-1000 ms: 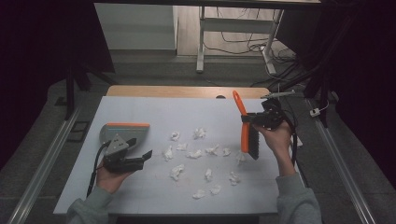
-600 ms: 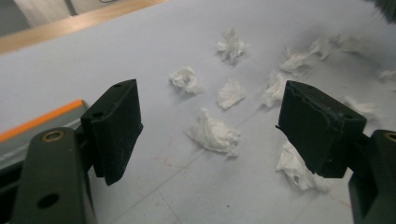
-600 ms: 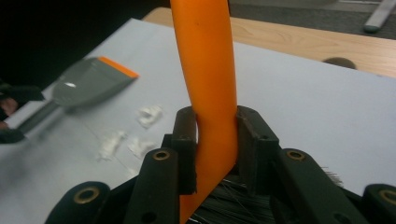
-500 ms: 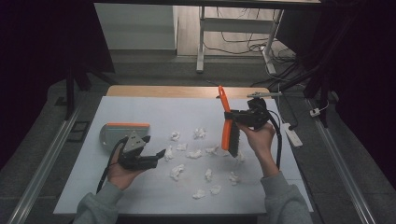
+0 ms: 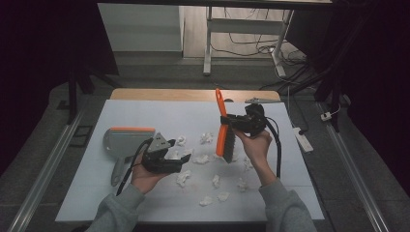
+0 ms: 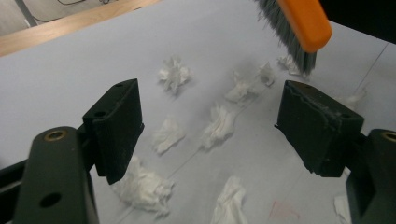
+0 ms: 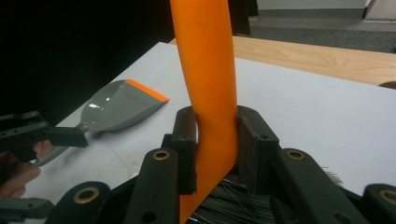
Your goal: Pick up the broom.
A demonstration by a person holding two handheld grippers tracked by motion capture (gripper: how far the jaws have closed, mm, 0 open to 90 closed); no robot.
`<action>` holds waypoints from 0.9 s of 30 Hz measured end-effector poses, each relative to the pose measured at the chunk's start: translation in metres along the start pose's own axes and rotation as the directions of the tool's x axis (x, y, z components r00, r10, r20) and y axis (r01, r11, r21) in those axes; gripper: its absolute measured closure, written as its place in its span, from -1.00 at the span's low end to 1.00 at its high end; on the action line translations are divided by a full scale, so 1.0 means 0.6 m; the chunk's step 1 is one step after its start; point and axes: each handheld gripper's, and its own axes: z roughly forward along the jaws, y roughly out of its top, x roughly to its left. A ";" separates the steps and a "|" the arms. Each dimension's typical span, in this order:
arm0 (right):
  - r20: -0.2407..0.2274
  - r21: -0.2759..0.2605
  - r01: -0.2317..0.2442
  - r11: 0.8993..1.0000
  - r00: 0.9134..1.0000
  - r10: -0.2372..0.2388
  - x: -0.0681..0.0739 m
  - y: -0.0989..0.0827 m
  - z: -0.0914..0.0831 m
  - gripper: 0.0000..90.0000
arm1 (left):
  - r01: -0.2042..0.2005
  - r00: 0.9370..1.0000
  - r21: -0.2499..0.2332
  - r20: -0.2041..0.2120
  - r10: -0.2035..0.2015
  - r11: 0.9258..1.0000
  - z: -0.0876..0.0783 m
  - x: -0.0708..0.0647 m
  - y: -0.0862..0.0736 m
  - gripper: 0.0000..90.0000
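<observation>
Table [image 5: 145, 116] carries scattered tissues [image 5: 201, 159]; right claw [image 5: 231, 121] clamps the brush [image 5: 224, 137], left claw [image 5: 180, 163] gapes wide, empty

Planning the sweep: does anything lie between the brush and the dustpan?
Yes. Paper scraps and the open left gripper lie between the brush, held in the right gripper, and the dustpan.

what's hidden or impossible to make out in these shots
- Orange-backed hand brush with grey bristles: in the right gripper view its bristle tips are hidden behind the right gripper, and its handle end is cut by the top edge.
- Grey dustpan with orange lip: in the high view the left gripper and hand cover part of its handle.
- Crumpled white paper scraps: in the left gripper view the fingers cover some and the bottom edge cuts others.
</observation>
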 end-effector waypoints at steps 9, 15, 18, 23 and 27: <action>-0.025 -0.062 -0.046 0.997 0.999 0.045 0.030 -0.013 0.022 0.56 | -0.022 0.999 -0.026 0.038 0.023 0.999 0.011 -0.022 0.014 -0.51; -0.025 -0.115 -0.090 0.989 0.996 0.088 0.041 -0.022 0.031 0.56 | -0.030 0.999 -0.033 0.041 0.032 0.999 0.015 -0.030 0.013 -0.51; -0.026 -0.135 -0.094 0.986 0.995 0.092 0.048 -0.027 0.038 0.56 | -0.034 0.999 -0.025 0.041 0.035 0.999 0.020 -0.032 0.010 -0.51; -0.038 -0.165 -0.100 0.981 0.995 0.095 0.058 -0.033 0.045 0.56 | -0.034 0.999 -0.022 0.018 0.034 0.999 0.036 -0.039 0.003 -0.51; -0.053 -0.200 -0.127 0.971 0.991 0.119 0.065 -0.041 0.050 0.56 | -0.017 1.000 -0.031 -0.001 0.017 0.999 0.048 -0.037 -0.002 -0.48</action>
